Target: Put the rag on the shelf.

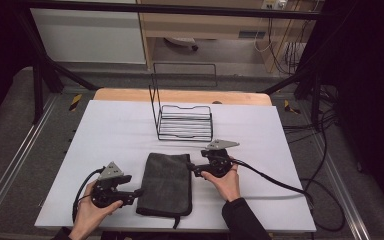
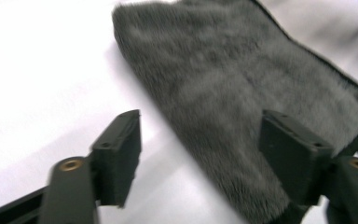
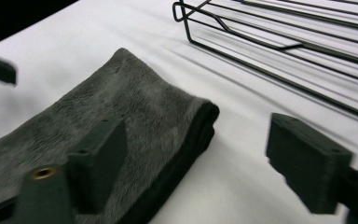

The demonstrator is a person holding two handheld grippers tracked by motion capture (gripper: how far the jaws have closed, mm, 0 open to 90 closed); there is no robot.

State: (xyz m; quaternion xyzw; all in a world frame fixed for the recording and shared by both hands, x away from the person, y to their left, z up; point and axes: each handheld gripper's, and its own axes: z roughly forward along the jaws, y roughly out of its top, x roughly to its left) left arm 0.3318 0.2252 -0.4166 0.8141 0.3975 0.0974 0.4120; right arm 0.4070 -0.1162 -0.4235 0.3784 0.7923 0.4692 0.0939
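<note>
The folded grey towel (image 1: pixel 165 184) lies flat on the white table cover (image 1: pixel 105 140), near the front edge, between the two grippers. The left gripper (image 1: pixel 136 194) sits at the towel's left edge, jaws pointing toward it. In the left gripper view the jaws stand apart with nothing clamped; one finger (image 2: pixel 119 156) is over bare cover, the other over the towel (image 2: pixel 242 93) near its edge. The right gripper (image 1: pixel 192 168) sits at the towel's upper right corner. In the right gripper view its jaws are also apart and hold nothing; one finger (image 3: pixel 98 158) is above the towel (image 3: pixel 135 116), the other above the cover, with the folded corner between them.

The cover lies on a wooden table (image 1: pixel 180 95) inside a dark frame (image 1: pixel 40 65), with grey floor around it.

A black wire rack (image 1: pixel 185 122) stands behind the towel, well apart from it. Cables (image 1: pixel 280 182) trail from both grippers across the cover
</note>
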